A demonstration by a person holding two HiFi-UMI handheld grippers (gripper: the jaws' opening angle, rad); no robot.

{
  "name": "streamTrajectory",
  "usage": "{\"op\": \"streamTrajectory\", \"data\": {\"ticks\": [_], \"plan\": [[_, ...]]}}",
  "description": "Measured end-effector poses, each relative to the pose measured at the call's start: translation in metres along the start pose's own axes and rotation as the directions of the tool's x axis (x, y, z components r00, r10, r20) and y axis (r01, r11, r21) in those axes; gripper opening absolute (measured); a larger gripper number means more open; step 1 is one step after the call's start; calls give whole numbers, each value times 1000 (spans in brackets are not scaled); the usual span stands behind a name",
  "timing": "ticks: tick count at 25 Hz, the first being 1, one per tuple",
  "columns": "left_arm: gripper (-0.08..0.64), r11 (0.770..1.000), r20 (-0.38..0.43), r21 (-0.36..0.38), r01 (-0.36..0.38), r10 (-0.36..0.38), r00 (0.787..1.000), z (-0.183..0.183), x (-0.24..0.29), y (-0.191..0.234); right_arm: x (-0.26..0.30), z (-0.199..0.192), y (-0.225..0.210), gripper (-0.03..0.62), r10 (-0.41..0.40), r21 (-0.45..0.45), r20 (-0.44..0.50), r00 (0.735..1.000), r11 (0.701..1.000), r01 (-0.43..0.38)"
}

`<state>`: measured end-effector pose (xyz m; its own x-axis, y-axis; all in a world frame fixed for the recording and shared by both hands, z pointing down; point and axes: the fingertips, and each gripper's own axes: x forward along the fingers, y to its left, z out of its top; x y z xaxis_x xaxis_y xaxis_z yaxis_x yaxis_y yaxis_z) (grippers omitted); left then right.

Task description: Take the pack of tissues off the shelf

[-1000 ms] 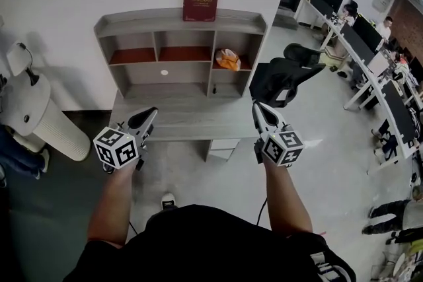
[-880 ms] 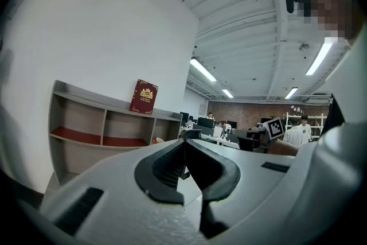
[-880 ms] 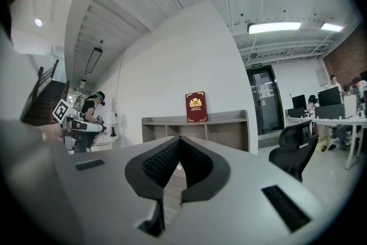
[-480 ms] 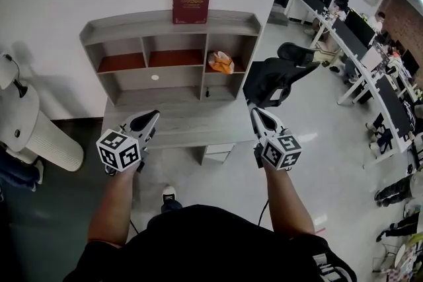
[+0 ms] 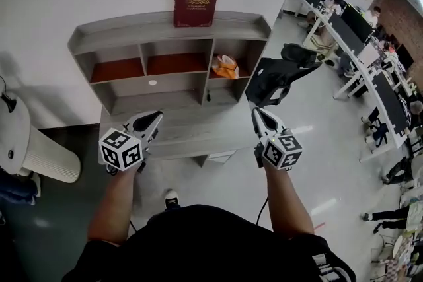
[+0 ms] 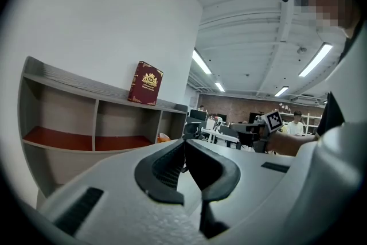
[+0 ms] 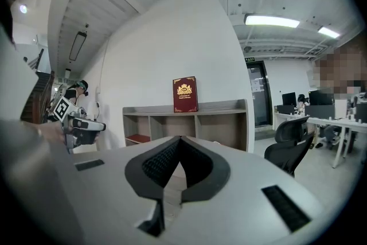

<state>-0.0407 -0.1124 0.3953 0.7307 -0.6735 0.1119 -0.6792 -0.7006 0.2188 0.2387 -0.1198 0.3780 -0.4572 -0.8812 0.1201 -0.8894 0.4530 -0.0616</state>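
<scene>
though the right gripper view misses them, head view shows tissues [image 5: 227,67].

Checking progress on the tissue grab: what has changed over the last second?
The person stepped closer to the desk, bringing the left tongs and right tongs toward its front edge. Nothing gripped or released. Both stay shut and empty; the orange pack of tissues remains in the right shelf compartment, the red book on top.

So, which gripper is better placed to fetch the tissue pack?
Right. The tissue pack lies in the shelf's right compartment, closer to the right gripper than the left gripper. Both are shut and empty.
</scene>
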Motion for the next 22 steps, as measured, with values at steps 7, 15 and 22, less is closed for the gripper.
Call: {"op": "streamTrajectory", "data": {"ticks": [7, 15, 22], "plan": [[18, 999, -27, -34, 14, -14, 1000, 0, 9, 80, 58, 4, 9, 5, -43, -4, -15, 999, 999, 43], [18, 996, -46, -46, 82, -84, 995, 11, 24, 126, 101, 25, 13, 5, -119, 17, 8, 993, 993, 119], [18, 985, -63, -46, 168, -170, 983, 11, 41, 142, 120, 32, 27, 5, -165, 0, 8, 986, 986, 165]]}}
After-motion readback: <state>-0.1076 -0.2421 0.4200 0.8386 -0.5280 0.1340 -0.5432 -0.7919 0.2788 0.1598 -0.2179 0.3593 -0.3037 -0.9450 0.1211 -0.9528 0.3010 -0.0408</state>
